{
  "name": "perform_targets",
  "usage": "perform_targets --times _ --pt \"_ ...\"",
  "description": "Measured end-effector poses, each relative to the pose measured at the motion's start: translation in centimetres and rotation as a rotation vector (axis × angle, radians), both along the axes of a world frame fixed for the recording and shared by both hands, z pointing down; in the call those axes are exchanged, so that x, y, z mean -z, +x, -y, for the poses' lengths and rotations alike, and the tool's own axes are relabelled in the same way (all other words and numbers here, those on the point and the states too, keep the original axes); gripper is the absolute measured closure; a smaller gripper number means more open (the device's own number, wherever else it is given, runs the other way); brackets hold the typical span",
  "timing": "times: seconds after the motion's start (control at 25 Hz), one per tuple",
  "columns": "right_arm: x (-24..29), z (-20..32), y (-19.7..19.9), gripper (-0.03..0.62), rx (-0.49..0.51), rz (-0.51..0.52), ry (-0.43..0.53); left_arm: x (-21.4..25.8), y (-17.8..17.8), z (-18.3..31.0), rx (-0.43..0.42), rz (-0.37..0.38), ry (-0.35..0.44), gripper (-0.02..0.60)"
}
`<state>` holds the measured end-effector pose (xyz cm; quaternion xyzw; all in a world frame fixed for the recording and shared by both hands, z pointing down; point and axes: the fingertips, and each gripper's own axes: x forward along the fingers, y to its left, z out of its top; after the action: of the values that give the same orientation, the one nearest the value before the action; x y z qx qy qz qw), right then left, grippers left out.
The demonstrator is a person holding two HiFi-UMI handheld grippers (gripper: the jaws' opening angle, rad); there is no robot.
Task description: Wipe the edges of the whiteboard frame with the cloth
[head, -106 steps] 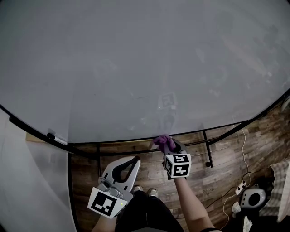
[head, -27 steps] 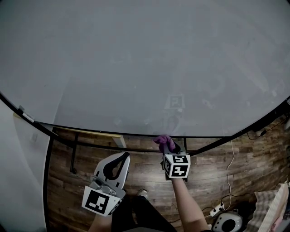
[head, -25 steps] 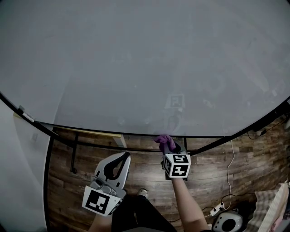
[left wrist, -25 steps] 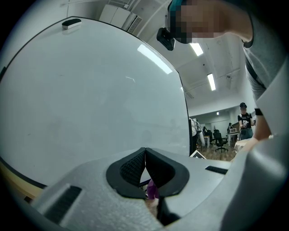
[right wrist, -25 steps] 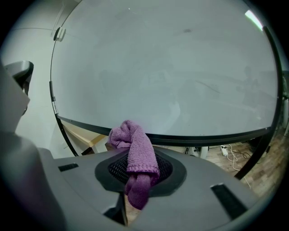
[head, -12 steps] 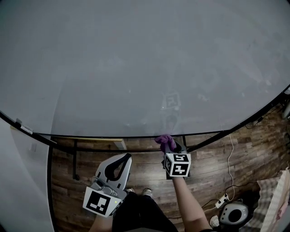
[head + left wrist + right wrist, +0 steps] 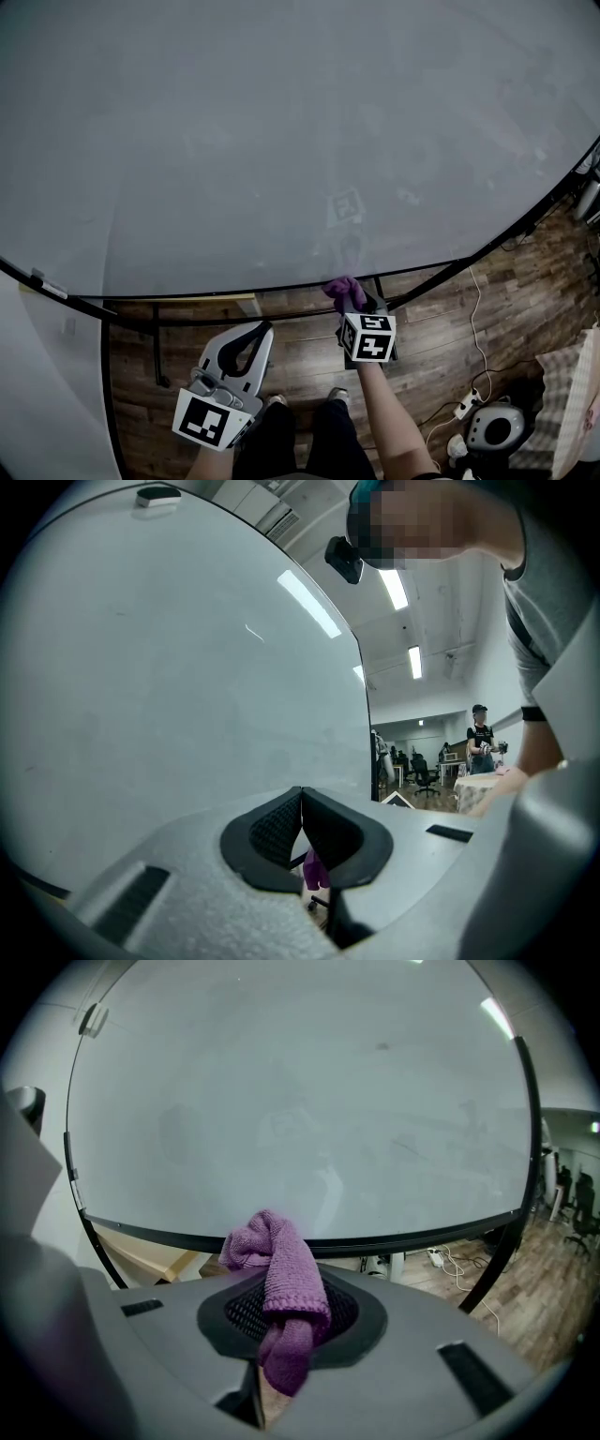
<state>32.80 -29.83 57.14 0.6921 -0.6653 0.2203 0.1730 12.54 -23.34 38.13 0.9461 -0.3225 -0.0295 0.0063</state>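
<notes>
purple cloth (image 7: 281, 1279): kept clamped in right tool (image 7: 287, 1324), slid rightward along lower frame edge (image 7: 422, 1233), wipe unfinished; left tool (image 7: 301, 799) closed, empty.

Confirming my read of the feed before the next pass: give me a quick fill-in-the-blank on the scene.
1. The right gripper is shut on the ____ cloth.
2. The left gripper has its jaws ____, with nothing between them.
3. The cloth is raised to the whiteboard frame at its ____ edge.
4. The floor below is laid with ____ planks.
Missing words: purple; shut; bottom; wooden.
</notes>
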Motion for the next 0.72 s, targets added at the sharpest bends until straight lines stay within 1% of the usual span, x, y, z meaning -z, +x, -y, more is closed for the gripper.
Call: perform_targets --times 0.12,0.24,0.52,0.64,0.72 --pt "0.2 0.1 0.2 0.525 0.011 0.016 0.006 0.5 0.6 0.1 0.010 -0.005 0.020 0.565" --pt "0.2 0.0 1.0 0.524 0.025 0.027 0.009 0.5 1.9 -0.1 0.028 0.004 0.010 0.565" --pt "0.4 -0.5 5.5 0.525 0.047 0.041 0.009 0.6 6.6 -1.5 0.054 0.020 -0.001 0.565" --pt "0.3 -0.7 7.4 0.524 0.048 0.047 0.011 1.7 8.8 -2.0 0.041 -0.019 0.033 0.565" --pt "0.3 -0.8 8.7 0.524 0.050 0.048 0.012 1.4 9.9 -2.3 0.048 0.001 0.022 0.565"
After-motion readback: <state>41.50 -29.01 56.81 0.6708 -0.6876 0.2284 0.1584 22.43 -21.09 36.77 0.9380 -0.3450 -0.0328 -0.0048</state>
